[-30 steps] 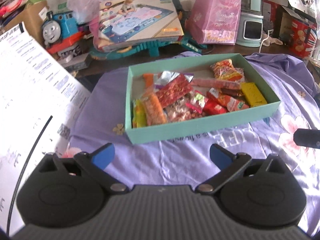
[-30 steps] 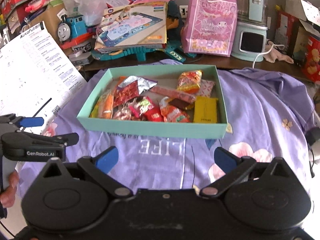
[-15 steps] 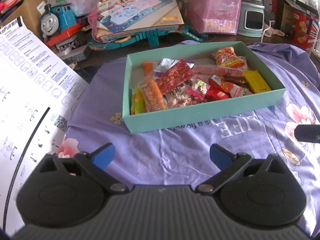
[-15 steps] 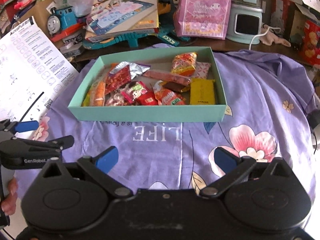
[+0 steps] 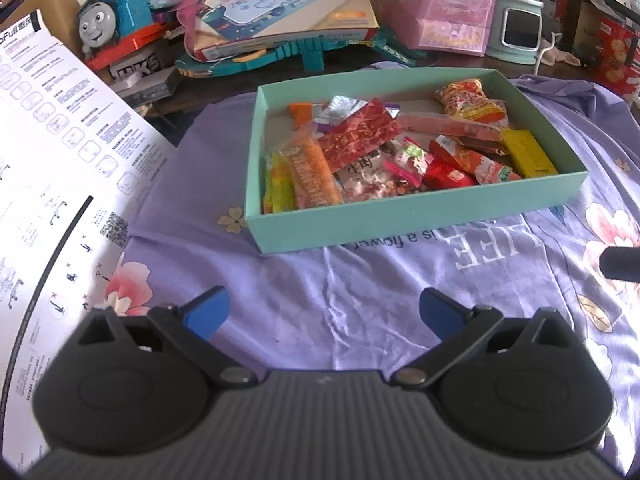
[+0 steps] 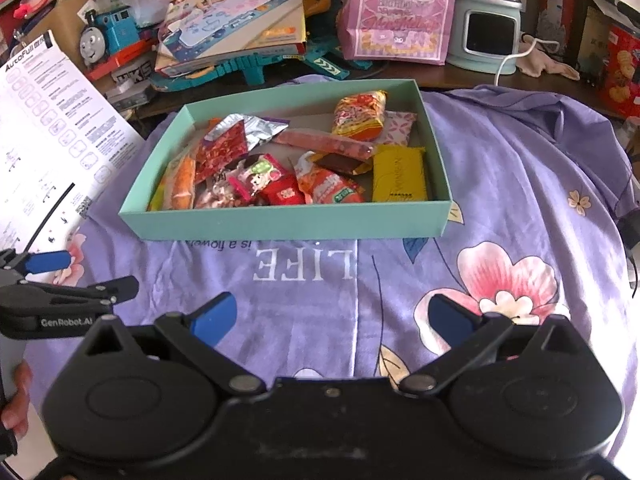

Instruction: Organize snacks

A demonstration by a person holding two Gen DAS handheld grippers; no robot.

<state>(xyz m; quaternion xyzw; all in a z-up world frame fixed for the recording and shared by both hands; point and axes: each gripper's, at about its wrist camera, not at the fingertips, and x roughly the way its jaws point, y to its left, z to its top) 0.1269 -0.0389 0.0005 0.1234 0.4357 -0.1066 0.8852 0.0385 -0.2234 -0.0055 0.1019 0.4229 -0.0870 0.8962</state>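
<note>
1. Landmark: shallow teal cardboard box [image 6: 280,222], sitting on a purple floral cloth [image 6: 500,184] printed with "LIFE".
2. Left gripper [image 5: 323,312] is hanging over the cloth on the near side of the box, blue-padded fingers spread wide, gripping nothing.
3. Right gripper [image 6: 332,318] is also hovering near-side of the box, fingers equally wide apart, empty.
4. Mixed snack packets [image 6: 280,168] are all lying inside the box, overlapping.
5. Yellow rectangular packet [image 6: 398,174] is lying flat in the box's near right corner.
6. Orange long packet [image 5: 310,172] is lying at the box's left end, beside a yellow-green packet [image 5: 276,184].
7. Red foil packet with silver torn top [image 5: 358,130] is resting across the pile, toward the box's far left.
8. White printed instruction sheet [image 5: 60,140] is lying left of the box.
9. Blue toy train [image 6: 106,34], pink gift bag [image 6: 398,8] and other clutter are sitting behind the box.
10. In the right wrist view, the left gripper is showing at the left edge, near-left of the box.
</note>
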